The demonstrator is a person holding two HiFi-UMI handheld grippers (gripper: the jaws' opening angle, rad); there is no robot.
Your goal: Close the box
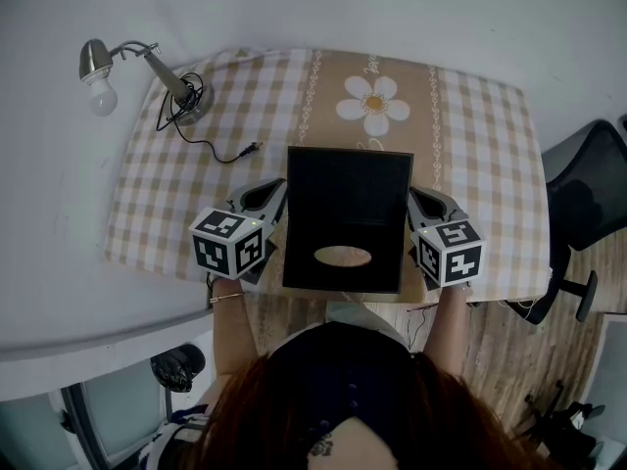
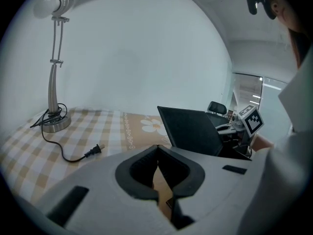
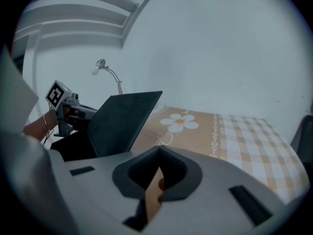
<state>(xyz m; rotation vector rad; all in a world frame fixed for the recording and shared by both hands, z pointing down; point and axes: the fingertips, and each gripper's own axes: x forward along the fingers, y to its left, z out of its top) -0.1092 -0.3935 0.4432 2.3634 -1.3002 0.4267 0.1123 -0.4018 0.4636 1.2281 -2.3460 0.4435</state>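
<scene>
Starting way out ahead and to the left of the left gripper (image 2: 157,151), the lamp (image 1: 167,78) and its loose plug (image 1: 253,148) sit well clear, so I don't think they matter here. That gripper's jaws are pinched narrow on a thin tan sheet, the left flap (image 2: 160,185), and my guess is it's a side flap of the box (image 3: 73,148) just to its right. The black lid (image 1: 348,213) stands tilted up between the two grippers, so the box is clearly open. On its other side the right gripper (image 3: 159,153) is squeezed the same way onto the right flap (image 3: 152,195), with the box right beside it on its left. Holding both sides at once probably keeps the box steady and lets the flaps get tucked in evenly before the lid comes down. I can't tell from these views how the flaps join the box.
</scene>
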